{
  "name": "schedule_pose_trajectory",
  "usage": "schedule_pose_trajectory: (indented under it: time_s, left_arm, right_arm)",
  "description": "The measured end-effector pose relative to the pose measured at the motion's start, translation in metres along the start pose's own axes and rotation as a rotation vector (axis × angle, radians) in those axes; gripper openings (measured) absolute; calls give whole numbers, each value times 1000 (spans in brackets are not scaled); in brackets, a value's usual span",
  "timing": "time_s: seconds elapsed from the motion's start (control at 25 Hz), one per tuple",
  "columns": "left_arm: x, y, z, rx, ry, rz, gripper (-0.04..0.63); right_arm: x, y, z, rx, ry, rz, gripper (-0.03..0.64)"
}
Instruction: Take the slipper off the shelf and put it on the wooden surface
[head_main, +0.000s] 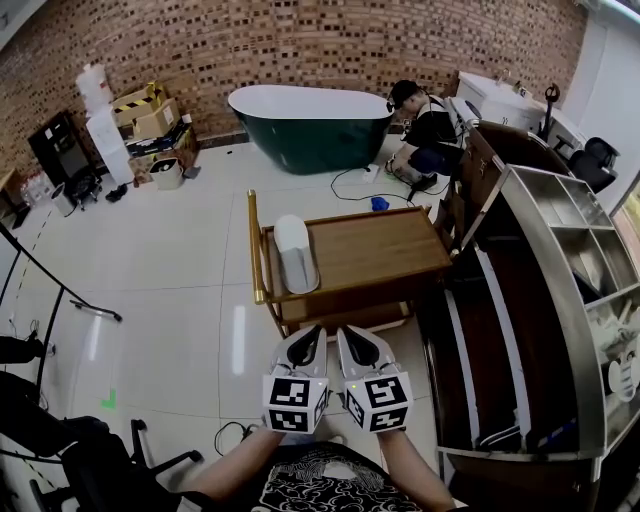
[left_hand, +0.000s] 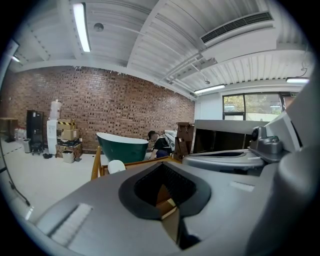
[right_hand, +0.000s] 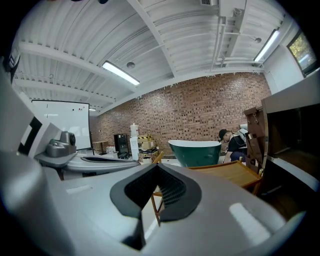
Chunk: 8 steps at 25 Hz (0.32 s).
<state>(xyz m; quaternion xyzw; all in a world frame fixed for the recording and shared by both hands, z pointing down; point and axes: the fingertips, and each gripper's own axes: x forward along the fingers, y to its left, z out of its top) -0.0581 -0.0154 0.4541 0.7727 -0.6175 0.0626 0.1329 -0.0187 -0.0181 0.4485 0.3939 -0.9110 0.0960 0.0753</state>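
We are facing one wooden surface (head_main: 385, 250) at twelve o'clock on a pale tiled floor (head_main: 170, 260), with one green bathtub (head_main: 310, 130) and a brick wall (head_main: 300, 45) beyond and one shelf (head_main: 555, 260) at three o'clock. One white slipper (head_main: 295, 252) is lying on that surface (left end, eleven o'clock), while we are holding two grippers, the left gripper (head_main: 308, 338) and the right gripper (head_main: 355, 340), both clamped together and empty.

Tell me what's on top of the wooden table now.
One white slipper lies along the left side of the wooden table; nothing else shows on the top. Whatever sits beneath the top is mostly covered by it.
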Motion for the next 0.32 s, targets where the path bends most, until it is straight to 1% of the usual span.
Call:
schedule_pose_trajectory:
  time_s: [0.32]
  left_arm:
    - [-1, -11, 1, 3, -3, 1, 6]
  right_arm:
    - [-7, -4, 3, 0, -7, 5, 2]
